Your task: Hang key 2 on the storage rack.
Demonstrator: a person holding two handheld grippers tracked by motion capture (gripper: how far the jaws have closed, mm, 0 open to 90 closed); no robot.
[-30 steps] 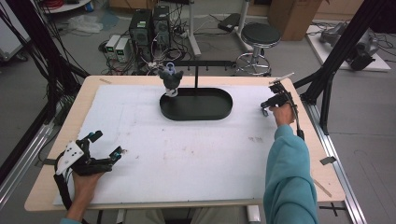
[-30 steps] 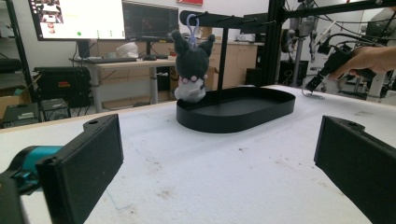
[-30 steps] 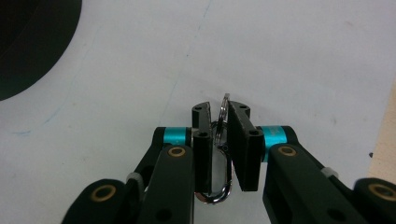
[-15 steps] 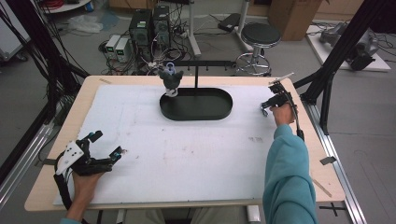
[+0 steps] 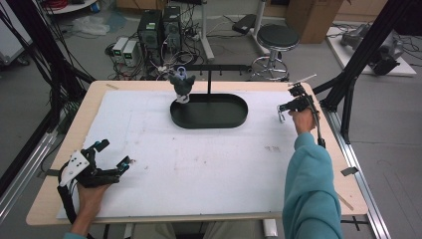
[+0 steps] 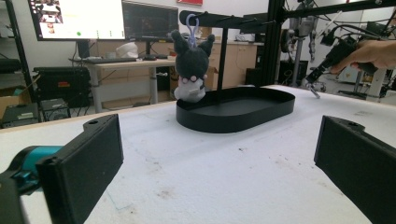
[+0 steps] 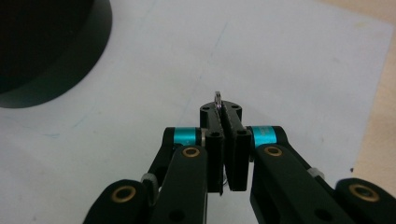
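At the counter's [image 5: 149, 164] far right edge, right tool [image 7: 223, 108] clamped on a small metal key ring [image 7: 217, 96], pinched edge-on at the very tips, probably to leave the loop free for hooking. Thin, silvery, barely peeking out. Left tool [image 5: 112, 154] spread wide and empty, resting near the front-left corner. Farther off, black tray [image 5: 234, 119] with plush toy [image 5: 182, 85] hung from its stand.

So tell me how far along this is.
Done: one plush toy hangs from the stand's bar, over the black tray. In hand: the right gripper is shut on a small metal ring at the table's right edge. Left: probably hanging that on the bar; the left gripper rests open.
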